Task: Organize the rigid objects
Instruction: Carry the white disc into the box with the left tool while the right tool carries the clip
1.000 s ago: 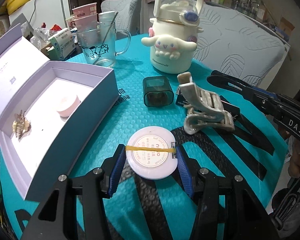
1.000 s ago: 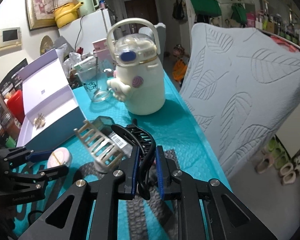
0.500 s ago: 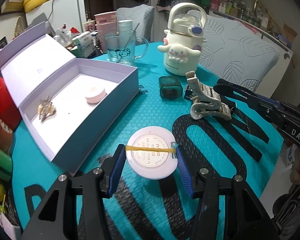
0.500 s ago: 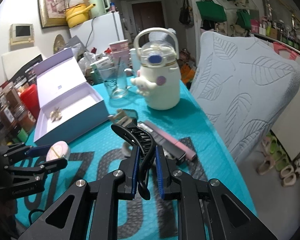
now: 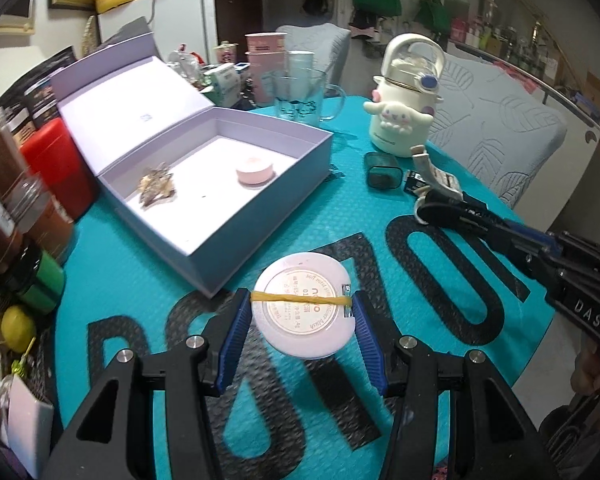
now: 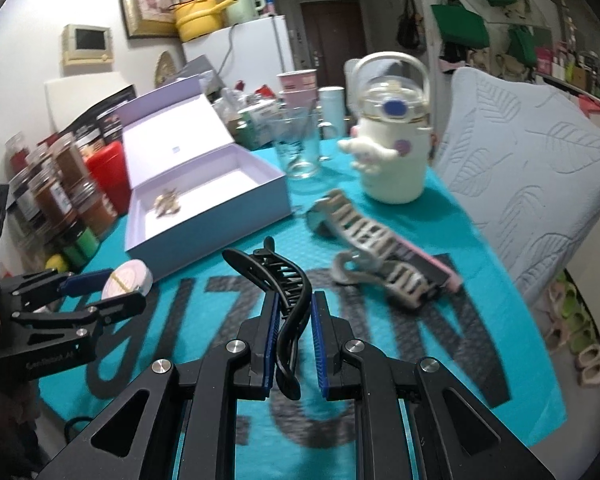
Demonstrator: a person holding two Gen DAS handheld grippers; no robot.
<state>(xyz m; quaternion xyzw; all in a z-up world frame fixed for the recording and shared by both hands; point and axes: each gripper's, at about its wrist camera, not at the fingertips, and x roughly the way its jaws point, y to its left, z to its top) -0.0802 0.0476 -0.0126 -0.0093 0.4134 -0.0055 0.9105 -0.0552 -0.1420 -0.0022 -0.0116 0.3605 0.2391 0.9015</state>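
Both tools lifted back; white disc (image 5: 305, 305) clamped in left tool (image 5: 300, 312).

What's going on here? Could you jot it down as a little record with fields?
left gripper: shut on white round case, held above the mat
right gripper: shut on black hair claw
open box: holds a pink round case and a brownish hair clip
still on teal mat: beige hair claw, dark green case
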